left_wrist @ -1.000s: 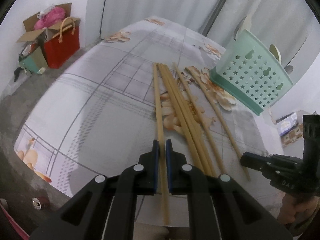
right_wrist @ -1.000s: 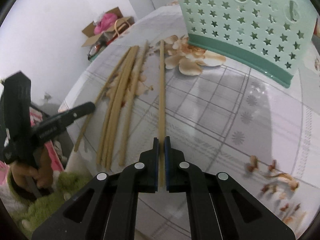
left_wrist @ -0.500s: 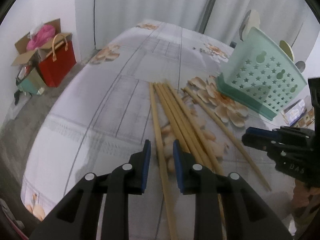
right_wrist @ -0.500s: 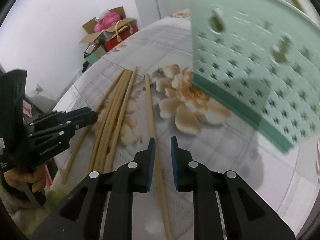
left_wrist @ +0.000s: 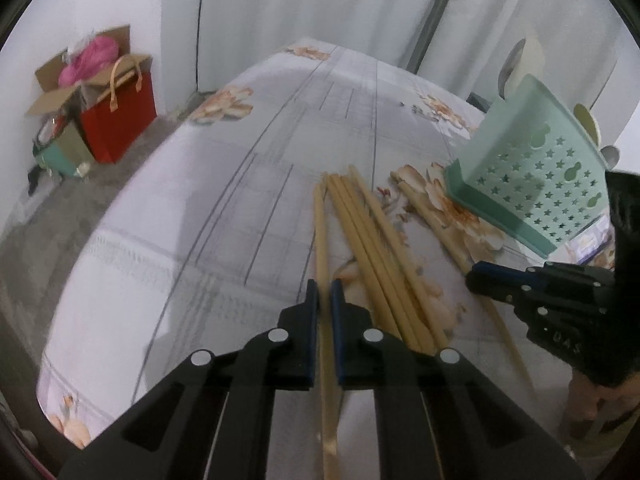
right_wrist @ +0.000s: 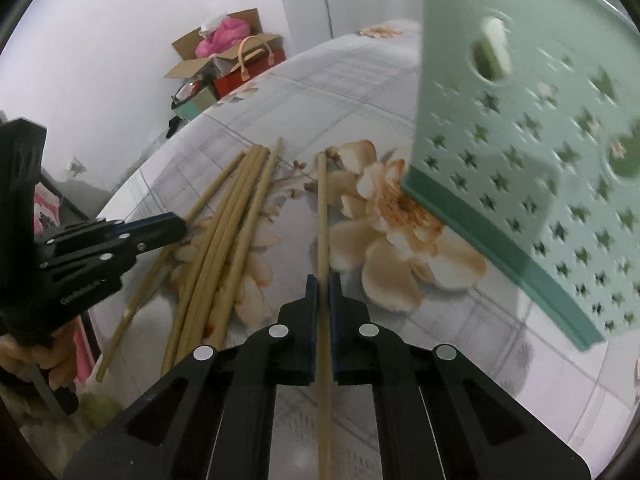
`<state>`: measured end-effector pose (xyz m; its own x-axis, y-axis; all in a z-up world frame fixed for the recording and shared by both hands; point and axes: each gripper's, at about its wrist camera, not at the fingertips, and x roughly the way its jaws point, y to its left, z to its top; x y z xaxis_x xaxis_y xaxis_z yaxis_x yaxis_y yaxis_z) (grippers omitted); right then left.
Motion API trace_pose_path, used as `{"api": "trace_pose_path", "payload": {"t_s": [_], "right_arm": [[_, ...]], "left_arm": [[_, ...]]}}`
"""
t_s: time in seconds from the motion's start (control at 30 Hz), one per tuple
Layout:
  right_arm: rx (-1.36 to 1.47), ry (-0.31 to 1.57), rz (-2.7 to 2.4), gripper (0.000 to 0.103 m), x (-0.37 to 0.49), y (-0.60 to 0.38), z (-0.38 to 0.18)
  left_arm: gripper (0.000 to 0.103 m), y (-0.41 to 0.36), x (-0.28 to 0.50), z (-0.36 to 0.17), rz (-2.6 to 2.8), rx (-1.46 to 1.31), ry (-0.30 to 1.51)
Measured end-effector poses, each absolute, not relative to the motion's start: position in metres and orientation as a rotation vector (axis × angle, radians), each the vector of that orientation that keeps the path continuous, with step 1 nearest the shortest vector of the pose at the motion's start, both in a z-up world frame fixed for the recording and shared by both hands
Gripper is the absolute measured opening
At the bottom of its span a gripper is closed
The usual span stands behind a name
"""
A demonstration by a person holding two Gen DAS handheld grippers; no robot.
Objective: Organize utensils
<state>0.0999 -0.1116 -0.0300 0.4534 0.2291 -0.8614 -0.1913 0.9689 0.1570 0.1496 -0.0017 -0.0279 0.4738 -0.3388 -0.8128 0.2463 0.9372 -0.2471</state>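
Note:
Several wooden chopsticks lie on a floral tablecloth. My left gripper point(left_wrist: 324, 294) has its jaws closing on the leftmost chopstick point(left_wrist: 321, 232), and the pads press on it. A loose bundle of chopsticks point(left_wrist: 372, 248) lies just to its right. My right gripper point(right_wrist: 323, 286) is likewise closing, its pads pressed on a single chopstick point(right_wrist: 322, 208) that lies apart from the bundle point(right_wrist: 236, 208). Each gripper shows in the other's view: the right gripper point(left_wrist: 474, 276) on its stick, the left gripper point(right_wrist: 180, 228) at the bundle's far side. A mint-green perforated basket point(right_wrist: 520, 128) stands close by.
The basket point(left_wrist: 532, 184) stands at the table's right side with spoon tops point(left_wrist: 516, 64) rising behind it. The table point(left_wrist: 240, 200) drops off on the left to a grey floor with a red bag point(left_wrist: 120, 120) and a cardboard box. White curtains hang behind.
Both grippers opened, slid forward along their chopsticks and closed on them again. The basket now looms nearer in the right wrist view.

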Motion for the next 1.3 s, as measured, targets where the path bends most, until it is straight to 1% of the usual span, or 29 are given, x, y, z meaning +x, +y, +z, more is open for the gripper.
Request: {"api": "trace_pose_path", "payload": {"t_s": [0.2,0.3,0.4,0.43,0.47,0.63,0.87,0.93,0.97,1.0,1.03,1.17,1.3], "right_arm": [[0.075,1.107,0.246,0.004,0.074,-0.131,-0.028],[0.077,1.115,0.256,0.005,0.074,-0.131,-0.027],[0.066,1.114,0.257,0.01,0.077,-0.129,-0.025],[0.062,1.112,0.258,0.014,0.083,-0.125,-0.027],[0.054,1.108,0.259,0.016,0.087,-0.121,-0.027],[0.007,1.092,0.254,0.017,0.102,-0.11,-0.028],[-0.022,1.056,0.232,0.016,0.119,-0.103,-0.031],[-0.035,1.041,0.221,0.012,0.122,-0.103,-0.032],[-0.032,1.034,0.216,0.008,0.124,-0.103,-0.033],[-0.015,1.034,0.217,0.005,0.126,-0.107,-0.033],[0.015,1.038,0.222,0.004,0.128,-0.11,-0.033],[0.091,1.021,0.225,0.004,0.133,-0.121,-0.025],[0.109,0.932,0.225,0.004,0.12,-0.129,0.004]], "left_arm": [[0.006,0.005,0.138,-0.027,-0.361,-0.128,1.043],[0.007,0.002,0.141,-0.028,-0.361,-0.115,1.046],[0.011,0.0,0.146,-0.027,-0.363,-0.107,1.053],[0.011,-0.002,0.148,-0.026,-0.361,-0.098,1.052],[0.011,-0.002,0.148,-0.026,-0.358,-0.09,1.051],[0.012,-0.01,0.156,-0.025,-0.343,-0.032,1.035],[0.011,-0.021,0.171,-0.027,-0.323,0.058,0.99],[0.011,-0.027,0.174,-0.028,-0.315,0.094,0.97],[0.011,-0.029,0.175,-0.028,-0.312,0.11,0.962],[0.009,-0.031,0.176,-0.028,-0.308,0.126,0.954],[0.007,-0.031,0.177,-0.029,-0.305,0.128,0.951],[0.005,-0.026,0.183,-0.026,-0.324,0.076,0.963],[0.005,-0.015,0.176,-0.005,-0.363,-0.003,0.897]]}}
